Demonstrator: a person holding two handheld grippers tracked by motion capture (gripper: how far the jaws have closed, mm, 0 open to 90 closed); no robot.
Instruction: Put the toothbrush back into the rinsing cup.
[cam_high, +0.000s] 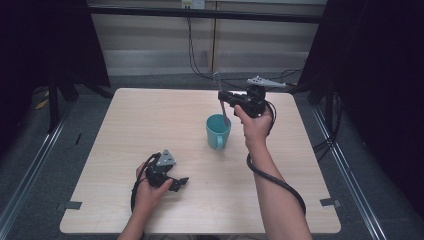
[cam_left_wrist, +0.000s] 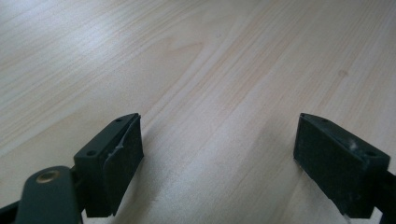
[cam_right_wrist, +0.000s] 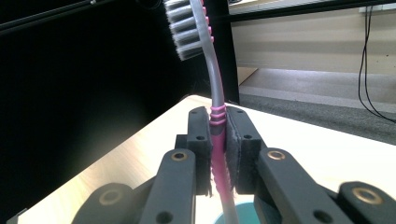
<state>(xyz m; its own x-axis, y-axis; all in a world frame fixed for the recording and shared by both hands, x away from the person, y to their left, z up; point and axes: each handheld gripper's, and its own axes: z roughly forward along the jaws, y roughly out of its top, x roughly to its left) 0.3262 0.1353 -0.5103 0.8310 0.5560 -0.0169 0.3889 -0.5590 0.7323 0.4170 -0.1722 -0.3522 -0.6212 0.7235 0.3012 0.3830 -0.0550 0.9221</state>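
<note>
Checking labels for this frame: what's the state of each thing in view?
toothbrush: upright, bristles up, clamped at the handle, lower end over the mug
mug: upright on the table, handle toward the person
right gripper: shut on the toothbrush, held above the mug
left gripper: open, nothing between its pads, low over the table

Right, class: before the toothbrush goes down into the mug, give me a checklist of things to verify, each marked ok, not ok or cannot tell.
1. right gripper shut on the toothbrush handle: ok.
2. Toothbrush upright, bristles at the top: ok.
3. Handle's lower end over the mouth of the teal mug: ok in the high view.
4. Mug standing upright on the table: ok.
5. Mug empty inside: cannot tell.
6. left gripper open, resting on the table apart from the mug: ok.
</note>
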